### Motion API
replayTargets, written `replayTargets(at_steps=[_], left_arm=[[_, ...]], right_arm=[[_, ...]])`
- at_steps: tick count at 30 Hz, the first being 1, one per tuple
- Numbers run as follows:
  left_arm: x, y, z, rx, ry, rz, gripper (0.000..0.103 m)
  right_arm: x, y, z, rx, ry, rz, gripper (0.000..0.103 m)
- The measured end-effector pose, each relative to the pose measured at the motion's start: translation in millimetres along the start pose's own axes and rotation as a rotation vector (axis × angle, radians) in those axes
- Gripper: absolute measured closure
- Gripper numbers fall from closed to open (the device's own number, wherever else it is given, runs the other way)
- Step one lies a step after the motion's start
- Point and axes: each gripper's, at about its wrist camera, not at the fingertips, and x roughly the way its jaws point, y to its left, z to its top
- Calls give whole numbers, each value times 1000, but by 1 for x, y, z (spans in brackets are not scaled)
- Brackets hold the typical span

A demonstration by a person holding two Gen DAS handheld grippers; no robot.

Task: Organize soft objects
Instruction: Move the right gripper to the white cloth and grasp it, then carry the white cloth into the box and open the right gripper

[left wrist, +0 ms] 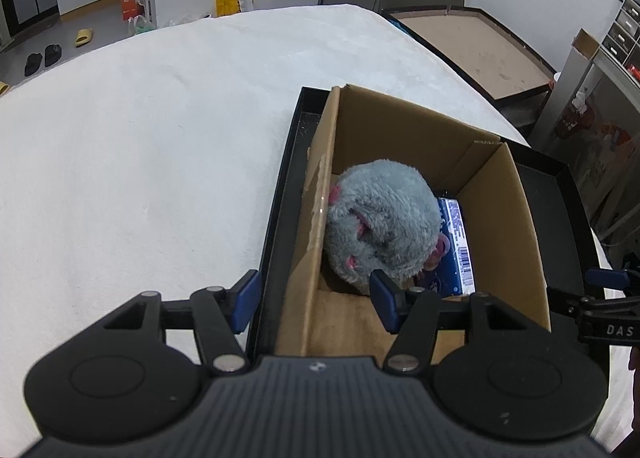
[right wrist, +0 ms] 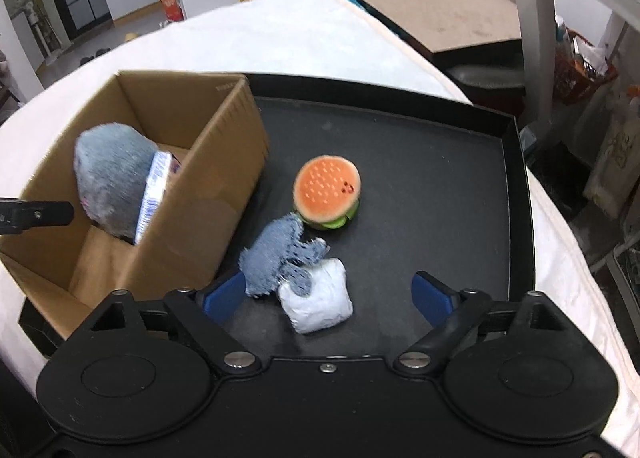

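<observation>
- Nearest my right gripper (right wrist: 328,294), jaws wide and holding nothing, a white soft packet (right wrist: 318,300) lies on the black tray (right wrist: 460,186), just right of the cardboard box (right wrist: 224,194).
- Draped over that packet's box-side corner is a frayed denim scrap (right wrist: 276,258), touching it.
- Beyond both, still right of the box, stands a plush burger (right wrist: 327,190), its lower edge meeting the denim.
- At the box's near left corner, my left gripper (left wrist: 314,302) is spread wide and empty, one finger outside the wall, one inside.
- Inside the box sits a grey plush mouse (left wrist: 380,226) against the left wall, with a blue-and-white packet (left wrist: 460,246) wedged beside it.
- Judgement: two items stowed, three outstanding on the tray; roughly the halfway mark.
</observation>
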Motion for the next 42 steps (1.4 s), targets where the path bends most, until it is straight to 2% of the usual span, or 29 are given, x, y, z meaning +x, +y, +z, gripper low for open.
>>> replayTargets(at_steps=[5,10,17,18,19,22,29,42], left_arm=[[4,-7,-2,17,8,7,45],[8,-9,-2,28,17,16,45],[12,-12,-1,34,26,28,45],[13,-13,-1,34,27,29,45],[12,-13,-1,35,28,29,45],[12,-13,-1,38,26,28,45],[9,-15,-3,46,18,20,45],[1,-15,-3,50,14,-19,45]], right_arm=[[10,-2,-7,-22,31,14,18],[26,-4,-11,-32,82,15,36],[35,-1,-12,-59,77,23,50],[35,0,-12,-68,74,25,53],[36,1,-12,-74,72,30,61],[33,-1,-13,-58,69,34,62],[32,-9,-12,-19,93,-17,62],[1,-7,-6,1,49,-72,62]])
